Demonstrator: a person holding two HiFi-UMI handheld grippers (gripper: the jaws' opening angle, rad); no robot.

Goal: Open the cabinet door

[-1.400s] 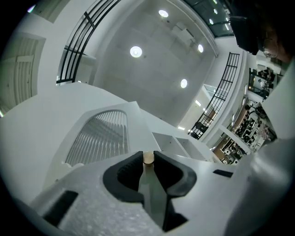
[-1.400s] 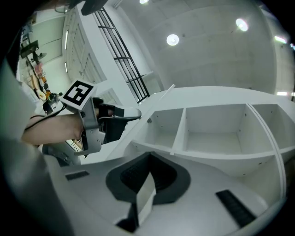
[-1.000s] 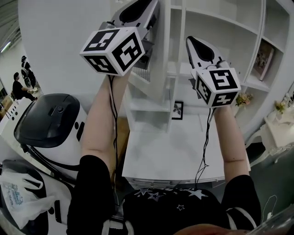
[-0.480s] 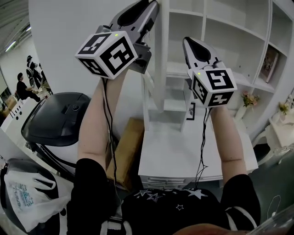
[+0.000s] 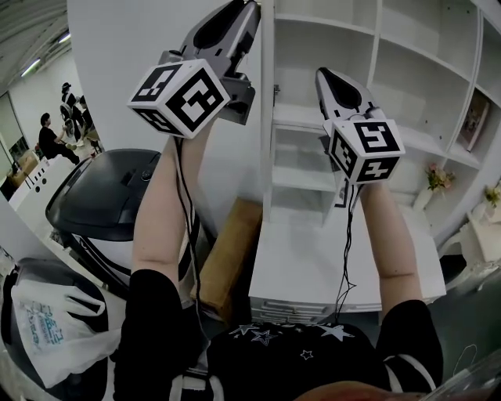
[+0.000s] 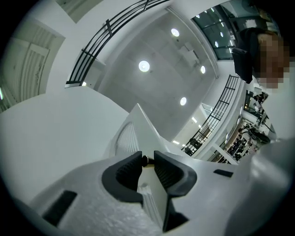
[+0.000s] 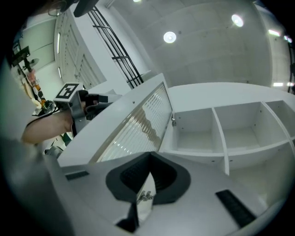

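The white cabinet door (image 7: 138, 126), with a ribbed glass panel, stands swung out from its hinge (image 7: 173, 120), baring empty white shelves (image 7: 216, 133). My left gripper (image 5: 239, 16) is raised at the door's free edge. In the left gripper view this gripper (image 6: 147, 159) is shut on the small door knob (image 6: 145, 161), with the door's edge (image 6: 154, 193) running between the pads. In the right gripper view the left gripper (image 7: 87, 102) shows at the door's far edge. My right gripper (image 5: 327, 78) is up in front of the shelves, its jaws (image 7: 150, 171) shut on nothing.
Under the shelves is a white desk top (image 5: 313, 258). A cardboard box (image 5: 231, 251) stands beside the desk. A black-and-white machine (image 5: 102, 204) and a white plastic bag (image 5: 47, 329) are at the left. People stand far off at the left (image 5: 55, 137). A picture frame (image 5: 477, 117) and flowers (image 5: 437, 178) sit at the right.
The door has swung further open, pulled by the left gripper. Both grippers have moved across the front of the cabinet, and more of the open shelves shows now.
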